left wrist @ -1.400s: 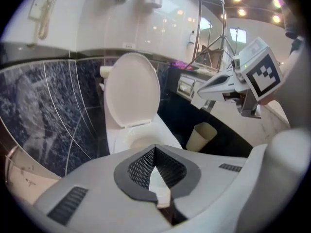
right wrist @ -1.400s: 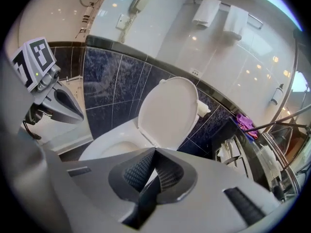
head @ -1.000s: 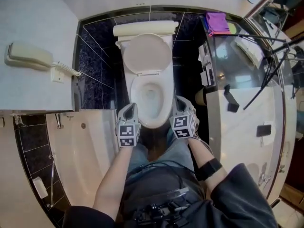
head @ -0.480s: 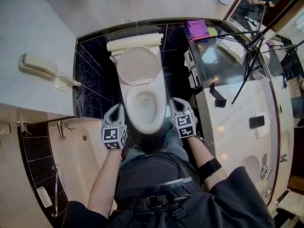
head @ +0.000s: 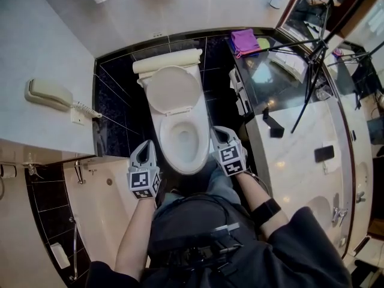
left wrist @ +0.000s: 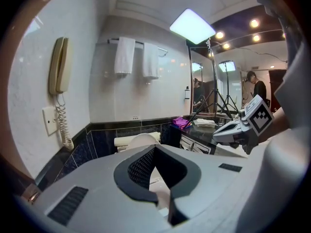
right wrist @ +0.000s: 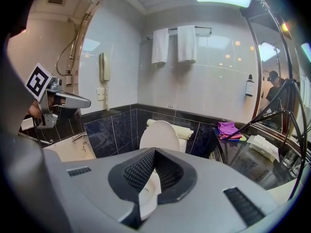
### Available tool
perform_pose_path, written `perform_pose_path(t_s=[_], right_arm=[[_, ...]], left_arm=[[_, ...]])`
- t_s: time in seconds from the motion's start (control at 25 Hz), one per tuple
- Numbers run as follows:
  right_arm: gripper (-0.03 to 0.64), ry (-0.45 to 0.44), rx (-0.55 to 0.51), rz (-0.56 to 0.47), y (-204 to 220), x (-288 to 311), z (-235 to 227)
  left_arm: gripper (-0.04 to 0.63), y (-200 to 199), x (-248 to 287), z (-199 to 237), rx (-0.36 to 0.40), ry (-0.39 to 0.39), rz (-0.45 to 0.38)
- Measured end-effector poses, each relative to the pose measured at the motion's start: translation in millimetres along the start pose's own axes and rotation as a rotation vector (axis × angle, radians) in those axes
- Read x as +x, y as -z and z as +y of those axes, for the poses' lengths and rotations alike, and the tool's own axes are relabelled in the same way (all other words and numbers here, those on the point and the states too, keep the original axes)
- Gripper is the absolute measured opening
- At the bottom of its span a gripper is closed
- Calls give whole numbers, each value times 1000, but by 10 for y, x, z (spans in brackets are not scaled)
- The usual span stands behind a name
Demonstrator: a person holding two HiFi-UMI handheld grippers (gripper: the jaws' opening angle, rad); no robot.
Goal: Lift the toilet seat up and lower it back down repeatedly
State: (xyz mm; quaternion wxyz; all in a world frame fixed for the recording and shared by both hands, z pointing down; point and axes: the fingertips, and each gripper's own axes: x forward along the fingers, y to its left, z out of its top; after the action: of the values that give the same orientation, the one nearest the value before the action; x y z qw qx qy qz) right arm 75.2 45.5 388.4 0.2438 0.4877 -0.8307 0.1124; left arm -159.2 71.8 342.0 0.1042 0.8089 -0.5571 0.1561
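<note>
While the person stands facing the toilet bowl [head: 198, 161], the left gripper [head: 146, 146] and the right gripper [head: 218, 132] hang level with its front end, one on each side of it. Neither gripper touches the toilet. In the left gripper view the dark ribbed jaws meet at their tips with nothing between them. The right gripper view shows the same: jaws together and empty. Through the notch of the right jaws part of the white bowl is visible.

The toilet seat [head: 165, 140] appears to lie flat on the bowl as a broad white ring around the opening, though the head view does not separate it sharply from the rim. Behind it the lid [head: 174, 89] stands raised, leaning against the tank [head: 168, 60], and the right gripper view shows this lid as an upright white oval.

On the person's left of the toilet, a cream telephone [head: 45, 93] hangs on the pale wall, its coiled cord running down to a wall plate. Nearer the person on that same side lies the bathtub [head: 102, 197]. On the right of the toilet stands a desk [head: 282, 83] with a dark glossy top, and a purple cloth [head: 246, 41] lies on the corner nearest the tank. A tripod [head: 312, 59] stands beyond the desk. Above the tank, two white towels [right wrist: 177, 43] hang from a rail on the wall.
</note>
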Motion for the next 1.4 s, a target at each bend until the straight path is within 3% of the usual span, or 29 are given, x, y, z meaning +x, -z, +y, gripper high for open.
perform_pose_path(t_s=[0.56,0.8,1.0,1.16,1.4], right_arm=[[26,38,35,32,-56,232,-285],[168,28,135,118,278,433,-393],[215,24,225,211,835,642,-434],[244,22,284,297,1651,911,-421],[247,3,413,435,2893,1223,-44]], left_arm=[[-2,-133,248,-6,50,23,-18],[-2,22,423,4,50,39,5],[-2,289,592,-5,88,54,32],[-2,711,799,-21,90,55,68],[-2,1445,978,-84,104,74,121]])
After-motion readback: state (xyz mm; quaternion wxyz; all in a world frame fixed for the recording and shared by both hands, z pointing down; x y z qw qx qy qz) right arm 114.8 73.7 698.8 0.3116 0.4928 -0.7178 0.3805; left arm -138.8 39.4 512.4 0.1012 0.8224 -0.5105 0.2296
